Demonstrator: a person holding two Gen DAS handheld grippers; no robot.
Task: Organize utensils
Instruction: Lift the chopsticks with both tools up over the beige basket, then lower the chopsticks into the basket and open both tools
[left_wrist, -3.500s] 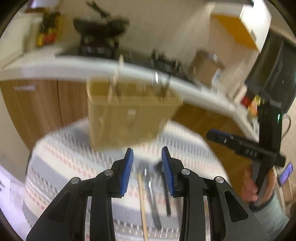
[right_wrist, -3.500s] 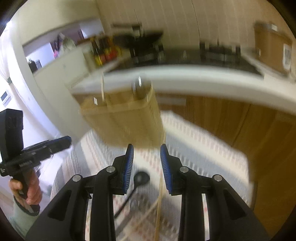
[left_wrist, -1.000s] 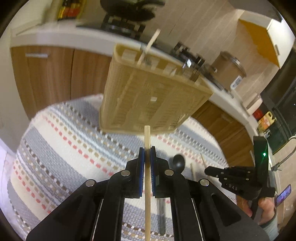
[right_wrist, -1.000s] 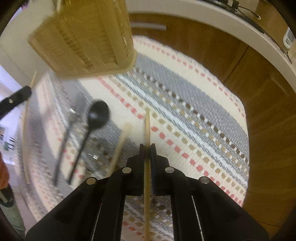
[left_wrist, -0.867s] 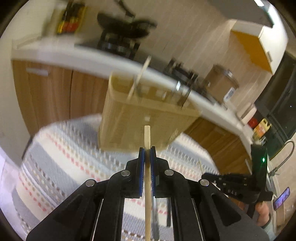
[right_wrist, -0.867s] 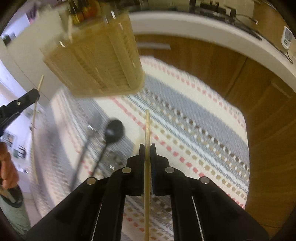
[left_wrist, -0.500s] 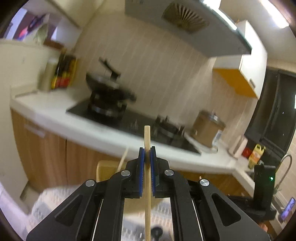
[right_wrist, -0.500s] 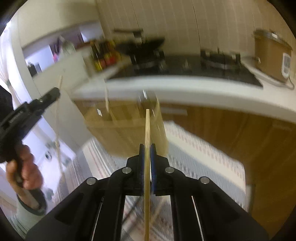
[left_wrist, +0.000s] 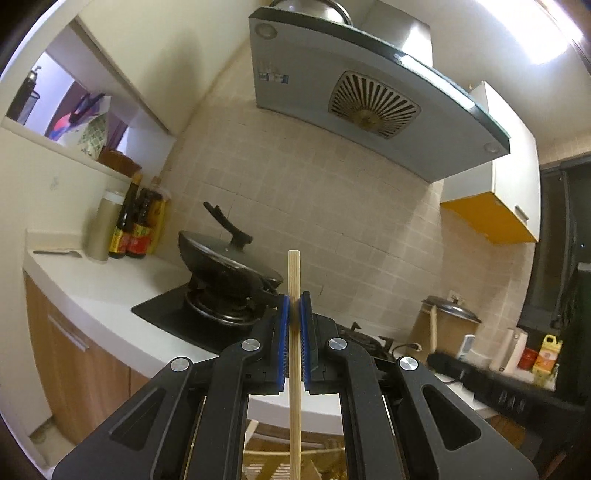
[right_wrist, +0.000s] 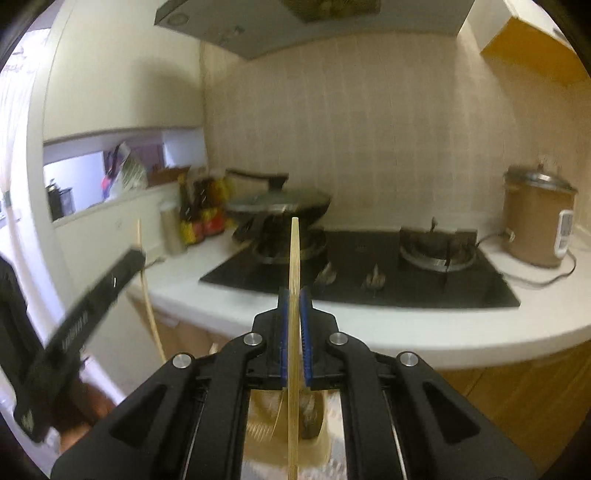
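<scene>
Each tool, left (left_wrist: 294, 300) and right (right_wrist: 294, 295), grips one chopstick (left_wrist: 294, 332) (right_wrist: 294, 295) above a blurred, apparently wicker holder (right_wrist: 288, 435).

wok (left_wrist: 225, 264) sitting lidded on the left burner of the black hob (right_wrist: 369, 275) | sauce bottles (left_wrist: 135, 225) standing on the white counter (left_wrist: 92, 284) left of the wok | range hood (left_wrist: 369, 96) hanging above | brown cooker (right_wrist: 535, 225) sitting plugged in at far right
</scene>
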